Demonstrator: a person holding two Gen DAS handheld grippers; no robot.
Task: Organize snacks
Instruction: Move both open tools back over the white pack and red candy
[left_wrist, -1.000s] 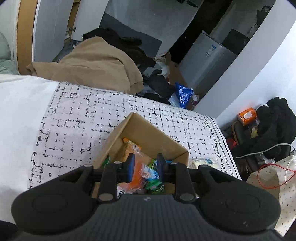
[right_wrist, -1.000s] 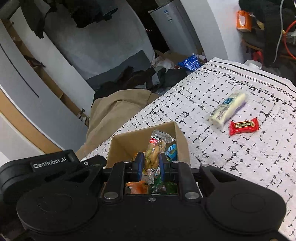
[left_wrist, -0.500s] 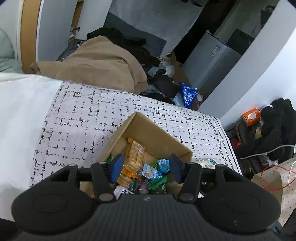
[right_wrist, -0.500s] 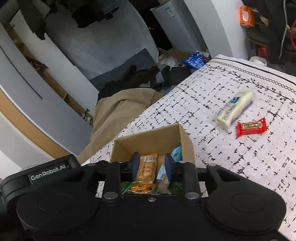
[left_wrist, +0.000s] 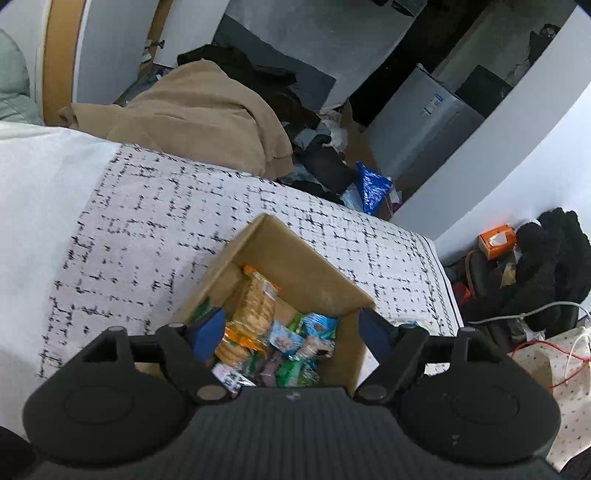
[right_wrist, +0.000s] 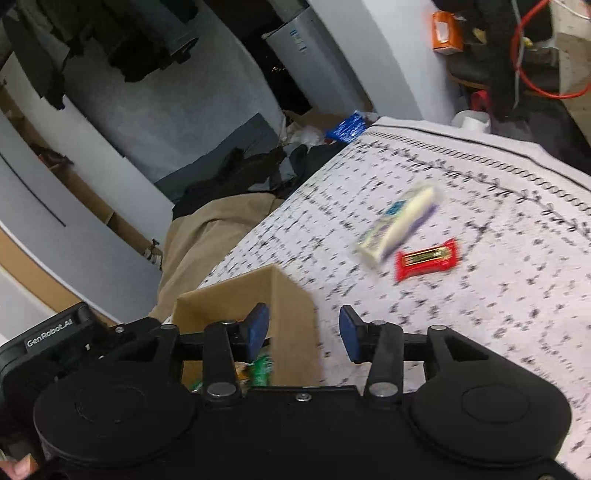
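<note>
A brown cardboard box (left_wrist: 306, 258) sits on a black-and-white patterned cloth and holds several snack packets, among them an orange biscuit pack (left_wrist: 255, 302). My left gripper (left_wrist: 291, 332) is open and empty just above the box. In the right wrist view my right gripper (right_wrist: 303, 334) is open and empty over the box's right wall (right_wrist: 291, 317). A pale cream snack pack (right_wrist: 399, 223) and a red bar (right_wrist: 426, 258) lie on the cloth to the right of the box.
The patterned cloth (left_wrist: 155, 221) covers the table; plain white cloth (left_wrist: 33, 192) lies to its left. Beyond the far edge lie a tan blanket (left_wrist: 192, 114), dark clothes, a blue bag (left_wrist: 371, 186) and a grey fridge (left_wrist: 424, 122). The left gripper's body (right_wrist: 51, 334) shows at lower left.
Both grippers opened and let their snack packets fall into the box. The right gripper has swung to the right, toward the two snacks on the cloth; the left has lifted slightly.
</note>
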